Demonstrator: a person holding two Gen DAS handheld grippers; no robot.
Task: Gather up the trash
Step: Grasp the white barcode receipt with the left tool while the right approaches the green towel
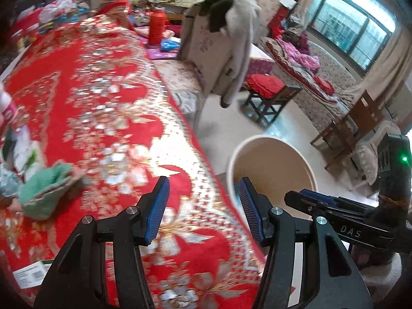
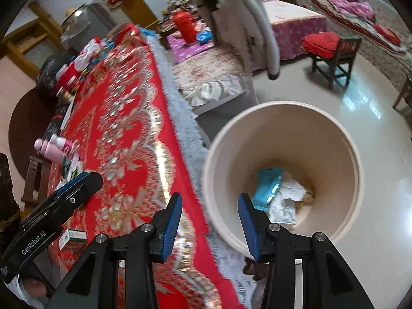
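A beige round bin (image 2: 332, 139) stands on the floor beside the table with the red and gold cloth (image 2: 123, 118); it also shows in the left wrist view (image 1: 273, 154). Inside lie a blue packet (image 2: 266, 188) and white crumpled wrappers (image 2: 285, 200). My right gripper (image 2: 209, 221) is open and empty, over the table edge and the bin's rim. My left gripper (image 1: 203, 208) is open and empty over the table's right edge. A crumpled green wrapper (image 1: 43, 190) lies on the cloth to its left. A small green-and-white box (image 2: 73, 235) lies near the table's front.
Pink bottles (image 2: 52, 146) and packets lie at the table's left side, more clutter at its far end. A chair draped with a white coat (image 1: 226, 41) stands behind the bin. A red thermos (image 1: 156, 27), a stool with a red cushion (image 1: 267, 87) and a sofa stand beyond.
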